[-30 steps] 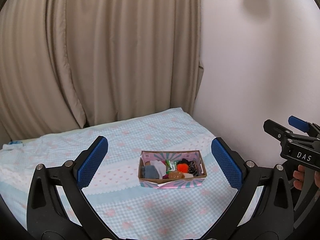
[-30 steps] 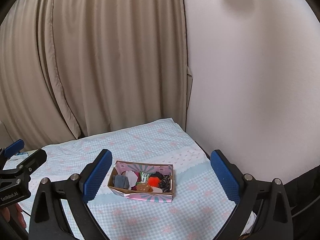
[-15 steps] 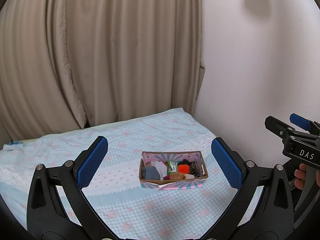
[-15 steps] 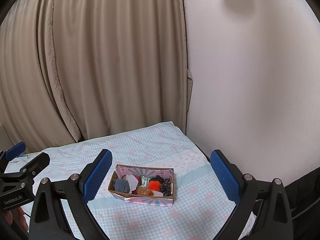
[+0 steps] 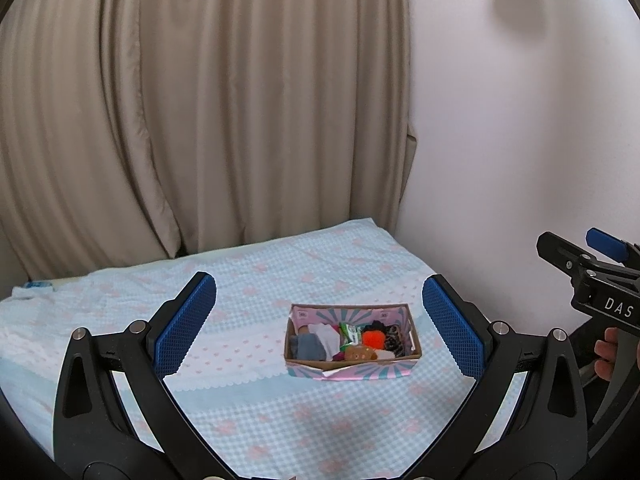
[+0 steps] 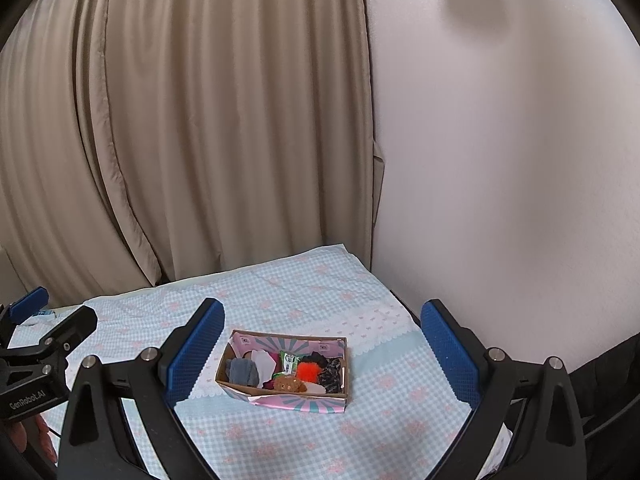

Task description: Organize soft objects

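Note:
A small pink and teal cardboard box (image 5: 403,372) stands on the bed, also in the right wrist view (image 6: 304,403). It holds soft items: a grey cloth (image 5: 310,348), a white cloth (image 5: 326,336), a green packet (image 5: 349,333), an orange pompom (image 5: 373,338), a brown bear toy (image 5: 360,354) and a dark scrunchie (image 5: 394,338). My left gripper (image 5: 318,326) is open and empty, held well above and short of the box. My right gripper (image 6: 322,354) is open and empty too, likewise away from the box.
The bed has a light blue checked cover with pink patterns (image 5: 260,412). Beige curtains (image 5: 200,100) hang behind it and a white wall (image 5: 520,140) stands on the right. The right gripper shows at the left view's right edge (image 5: 592,292).
Both grippers have drifted slightly back and upward, so the box sits a little lower and smaller between the fingers. Nothing was taken hold of.

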A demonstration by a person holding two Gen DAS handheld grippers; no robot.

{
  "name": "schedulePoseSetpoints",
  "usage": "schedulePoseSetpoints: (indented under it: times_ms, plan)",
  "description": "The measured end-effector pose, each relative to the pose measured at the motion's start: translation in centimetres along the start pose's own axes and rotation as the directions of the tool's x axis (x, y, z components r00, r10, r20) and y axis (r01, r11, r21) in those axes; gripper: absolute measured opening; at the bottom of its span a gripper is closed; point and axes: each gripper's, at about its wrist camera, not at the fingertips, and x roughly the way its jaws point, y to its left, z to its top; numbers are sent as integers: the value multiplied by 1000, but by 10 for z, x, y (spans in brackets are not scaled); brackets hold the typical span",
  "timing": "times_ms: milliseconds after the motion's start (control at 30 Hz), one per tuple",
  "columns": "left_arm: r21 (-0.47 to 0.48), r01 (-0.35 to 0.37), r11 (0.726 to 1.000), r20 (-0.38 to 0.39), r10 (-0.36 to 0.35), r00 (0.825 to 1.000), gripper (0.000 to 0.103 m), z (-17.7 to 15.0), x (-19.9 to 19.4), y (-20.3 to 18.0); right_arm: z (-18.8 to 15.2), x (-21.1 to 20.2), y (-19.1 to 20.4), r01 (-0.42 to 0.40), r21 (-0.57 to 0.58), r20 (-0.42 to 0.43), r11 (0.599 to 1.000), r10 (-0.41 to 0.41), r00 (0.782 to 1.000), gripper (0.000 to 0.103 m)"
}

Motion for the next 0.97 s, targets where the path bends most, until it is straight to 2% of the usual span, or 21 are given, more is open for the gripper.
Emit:
schedulePoseSetpoints:
  times_ms: [433, 600, 800, 967]
  plan:
    - [10, -11, 1000, 35, 10, 999, 103, -1, -5, -6, 0, -3, -2, 12, 5, 6, 1000, -12, 1000, 98]
    - [-21, -49, 999, 56, 50, 997, 103, 2, -6, -7, 0, -2, -2, 16, 8, 4, 1000, -16, 1000, 98]
    - [12, -106, 994, 60, 105, 993, 103, 6, -2, -11, -1, 0, -2, 20, 14, -2, 1000, -20, 1000, 98]
    - [-2, -87, 996, 56, 87, 995, 103, 7, 4, -10, -1, 3, -2, 29, 17, -11, 999, -28, 1000, 98]
